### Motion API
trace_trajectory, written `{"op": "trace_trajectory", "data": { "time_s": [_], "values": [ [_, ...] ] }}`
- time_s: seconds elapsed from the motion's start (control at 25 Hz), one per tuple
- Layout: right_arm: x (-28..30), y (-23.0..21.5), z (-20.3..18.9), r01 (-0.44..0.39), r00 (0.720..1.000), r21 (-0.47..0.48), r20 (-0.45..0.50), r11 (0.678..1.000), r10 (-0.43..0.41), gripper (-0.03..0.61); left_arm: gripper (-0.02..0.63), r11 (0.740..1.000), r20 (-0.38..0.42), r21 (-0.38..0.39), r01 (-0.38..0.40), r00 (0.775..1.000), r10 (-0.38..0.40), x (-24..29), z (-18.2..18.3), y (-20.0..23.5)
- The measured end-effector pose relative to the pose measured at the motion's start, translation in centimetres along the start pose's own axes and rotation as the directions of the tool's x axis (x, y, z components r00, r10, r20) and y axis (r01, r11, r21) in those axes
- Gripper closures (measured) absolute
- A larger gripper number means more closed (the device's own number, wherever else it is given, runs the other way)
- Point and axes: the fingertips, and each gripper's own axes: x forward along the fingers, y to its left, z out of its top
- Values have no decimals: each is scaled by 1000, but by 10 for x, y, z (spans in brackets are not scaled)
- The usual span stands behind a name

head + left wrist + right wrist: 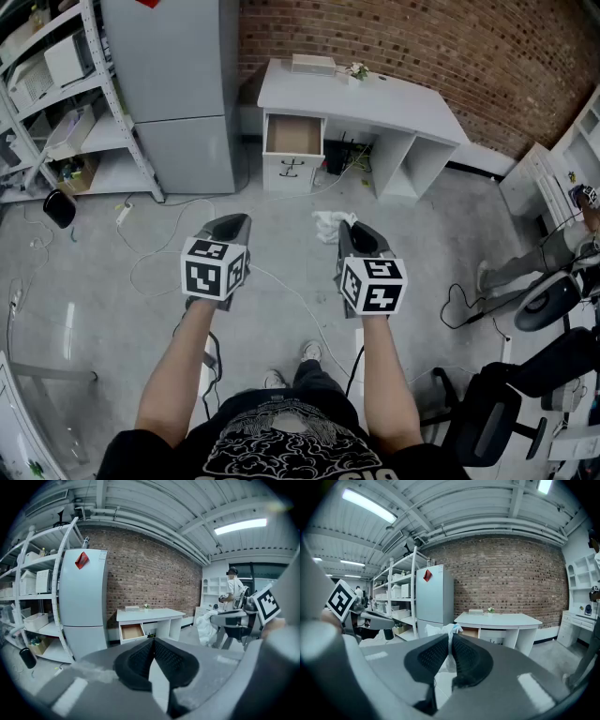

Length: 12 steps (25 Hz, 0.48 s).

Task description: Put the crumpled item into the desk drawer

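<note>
A crumpled white item point(330, 225) hangs from the tip of my right gripper point(350, 228), whose jaws are shut on it; in the right gripper view the crumpled white item point(440, 631) sticks up between the jaws of that gripper point(450, 639). My left gripper point(236, 223) is held level beside it, shut with nothing in it, its jaws point(153, 641) meeting at the tip. The white desk point(375, 94) stands ahead against the brick wall, and its top left drawer point(293, 136) is pulled open, showing a bare wooden bottom.
A grey cabinet point(178, 84) stands left of the desk, metal shelving point(56, 103) further left. Cables point(169, 244) trail over the concrete floor. Another person point(544, 258) sits at the right by office chairs point(497, 403). A small box point(313, 64) and a plant point(357, 70) rest on the desk.
</note>
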Motion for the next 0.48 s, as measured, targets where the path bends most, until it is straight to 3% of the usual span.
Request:
{"op": "trace_trajectory", "data": {
  "time_s": [0.48],
  "values": [
    [35, -23, 3, -20, 1000, 11, 0, 1000, 20, 555, 614, 1000, -18, 9, -1, 1000, 2, 40, 9, 3]
  ]
}}
